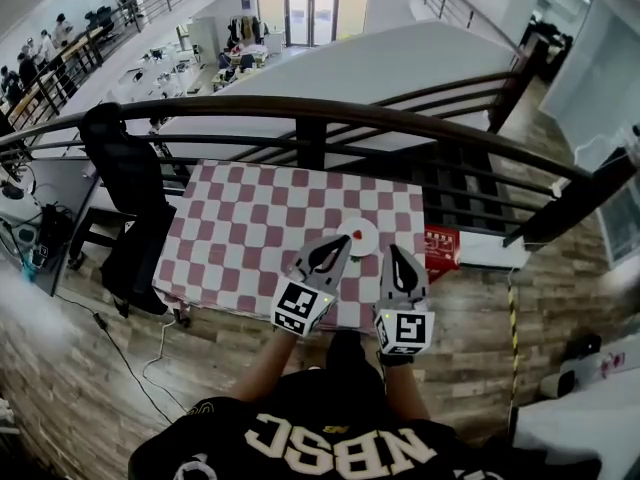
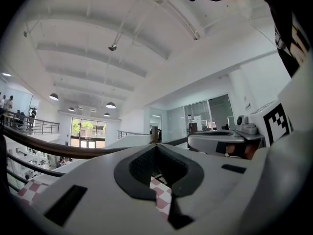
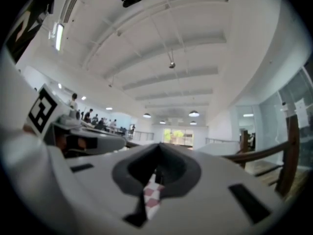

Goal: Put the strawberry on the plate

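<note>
A small red strawberry (image 1: 357,234) lies on a white plate (image 1: 366,242) near the front right of the checkered table (image 1: 250,228). In the head view my left gripper (image 1: 344,239) hovers with its tip at the plate's left edge, jaws together and empty. To the plate's right my right gripper (image 1: 392,251) hangs by the table's front corner, jaws also together and empty. The left gripper (image 2: 155,146) and the right gripper (image 3: 159,145) each show in their own views with the jaw tips meeting, only checkered cloth behind them. Both point up and forward, above the table.
A curved dark railing (image 1: 330,113) runs behind the table. A black office chair (image 1: 130,183) stands at its left. A red box (image 1: 441,246) sits by the table's right side. Cables (image 1: 150,363) lie on the wooden floor at the left.
</note>
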`<action>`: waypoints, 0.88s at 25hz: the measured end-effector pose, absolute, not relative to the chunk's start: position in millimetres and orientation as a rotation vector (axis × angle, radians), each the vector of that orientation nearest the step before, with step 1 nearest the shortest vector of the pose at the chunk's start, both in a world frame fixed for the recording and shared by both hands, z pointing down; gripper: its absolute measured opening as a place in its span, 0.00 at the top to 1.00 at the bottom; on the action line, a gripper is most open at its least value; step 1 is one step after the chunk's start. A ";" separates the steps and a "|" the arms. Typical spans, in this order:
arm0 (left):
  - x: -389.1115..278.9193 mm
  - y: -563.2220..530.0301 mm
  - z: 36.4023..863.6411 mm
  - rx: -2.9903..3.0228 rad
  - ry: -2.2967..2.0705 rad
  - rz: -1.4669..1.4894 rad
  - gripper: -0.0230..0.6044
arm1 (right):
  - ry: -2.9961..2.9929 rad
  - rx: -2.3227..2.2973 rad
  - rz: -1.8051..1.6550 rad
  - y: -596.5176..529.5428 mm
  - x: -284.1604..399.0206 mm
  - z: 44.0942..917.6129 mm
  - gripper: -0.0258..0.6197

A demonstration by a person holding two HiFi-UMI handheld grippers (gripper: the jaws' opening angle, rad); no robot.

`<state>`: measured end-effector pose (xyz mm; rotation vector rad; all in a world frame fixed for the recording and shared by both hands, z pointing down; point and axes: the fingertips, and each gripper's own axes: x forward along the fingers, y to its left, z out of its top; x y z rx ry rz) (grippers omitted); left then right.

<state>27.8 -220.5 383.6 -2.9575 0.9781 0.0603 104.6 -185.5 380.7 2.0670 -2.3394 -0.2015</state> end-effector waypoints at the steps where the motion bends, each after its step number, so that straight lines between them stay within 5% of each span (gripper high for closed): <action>1: 27.3 -218.2 381.2 -2.949 0.977 0.063 0.95 | -2.335 2.073 -0.201 -183.0 104.5 380.6 0.93; 22: 41.0 -218.7 394.8 -2.934 1.029 0.052 0.95 | -2.351 1.978 -0.060 -185.7 109.6 408.0 0.93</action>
